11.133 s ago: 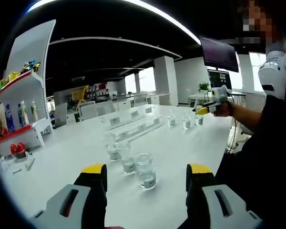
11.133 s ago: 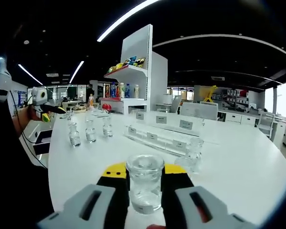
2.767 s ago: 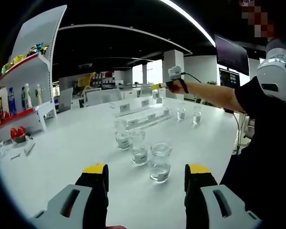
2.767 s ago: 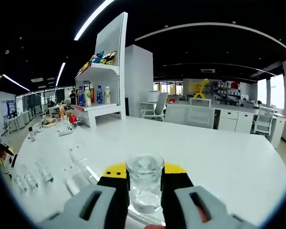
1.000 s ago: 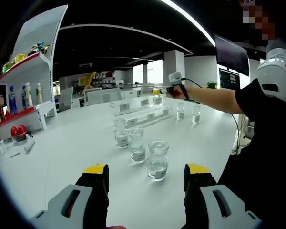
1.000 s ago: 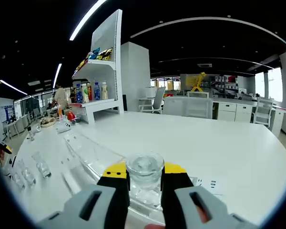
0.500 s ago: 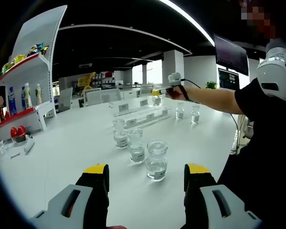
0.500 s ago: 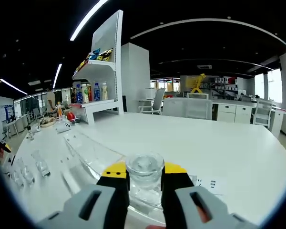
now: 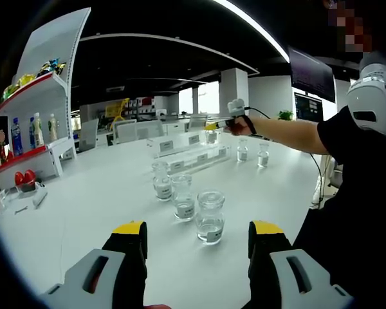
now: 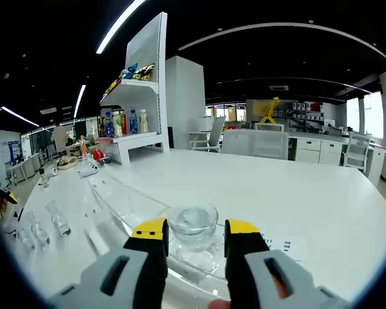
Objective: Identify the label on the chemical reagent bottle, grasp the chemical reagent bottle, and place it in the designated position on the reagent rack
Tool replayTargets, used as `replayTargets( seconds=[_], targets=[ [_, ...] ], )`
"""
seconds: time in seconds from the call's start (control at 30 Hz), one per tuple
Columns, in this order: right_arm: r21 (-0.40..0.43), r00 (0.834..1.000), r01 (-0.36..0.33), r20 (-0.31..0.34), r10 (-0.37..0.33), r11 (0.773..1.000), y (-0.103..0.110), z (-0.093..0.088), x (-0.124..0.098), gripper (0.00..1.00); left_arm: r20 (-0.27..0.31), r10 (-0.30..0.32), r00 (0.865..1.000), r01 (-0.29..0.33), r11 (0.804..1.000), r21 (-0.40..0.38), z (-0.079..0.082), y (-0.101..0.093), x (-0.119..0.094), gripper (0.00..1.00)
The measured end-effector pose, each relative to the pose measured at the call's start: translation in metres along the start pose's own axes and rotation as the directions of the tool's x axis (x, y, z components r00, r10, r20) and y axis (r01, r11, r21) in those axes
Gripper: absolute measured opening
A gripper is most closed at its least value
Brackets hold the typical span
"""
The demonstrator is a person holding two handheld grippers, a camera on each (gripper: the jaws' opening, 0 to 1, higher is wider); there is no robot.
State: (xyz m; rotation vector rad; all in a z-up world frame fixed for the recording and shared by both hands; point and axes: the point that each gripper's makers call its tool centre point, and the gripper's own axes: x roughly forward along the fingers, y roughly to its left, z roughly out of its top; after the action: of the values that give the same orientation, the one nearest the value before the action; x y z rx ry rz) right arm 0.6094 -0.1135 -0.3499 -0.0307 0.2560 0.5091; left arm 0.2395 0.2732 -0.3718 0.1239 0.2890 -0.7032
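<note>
Right gripper fingers stood parted around a reagent bottle on the rack; left gripper fingers wide above the bench.

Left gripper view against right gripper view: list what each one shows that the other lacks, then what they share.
Left gripper view alone: the open left tool behind a row of three clear glass reagent bottles, and a person's outstretched arm.

Right gripper view alone: the right tool open around a clear glass bottle standing on the transparent acrylic reagent rack.

Shared: the white round table, that rack, the white snack shelf.
</note>
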Motion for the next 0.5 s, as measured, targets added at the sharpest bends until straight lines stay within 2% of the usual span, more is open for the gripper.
replayTargets(
  seconds=[0.2, 0.5],
  targets=[
    [-0.013, 1.0, -0.002, 0.001, 0.002, 1.0, 0.004, 0.0, -0.013, 0.35, 0.005, -0.005, 1.0, 0.005, 1.0, 0.003, 0.003, -0.003, 0.003, 0.63],
    [-0.021, 1.0, 0.015, 0.013, -0.015, 1.0, -0.002, 0.001, -0.03, 0.35, 0.009, -0.013, 1.0, 0.012, 1.0, 0.011, 0.007, -0.01, 0.004, 0.64]
  ],
)
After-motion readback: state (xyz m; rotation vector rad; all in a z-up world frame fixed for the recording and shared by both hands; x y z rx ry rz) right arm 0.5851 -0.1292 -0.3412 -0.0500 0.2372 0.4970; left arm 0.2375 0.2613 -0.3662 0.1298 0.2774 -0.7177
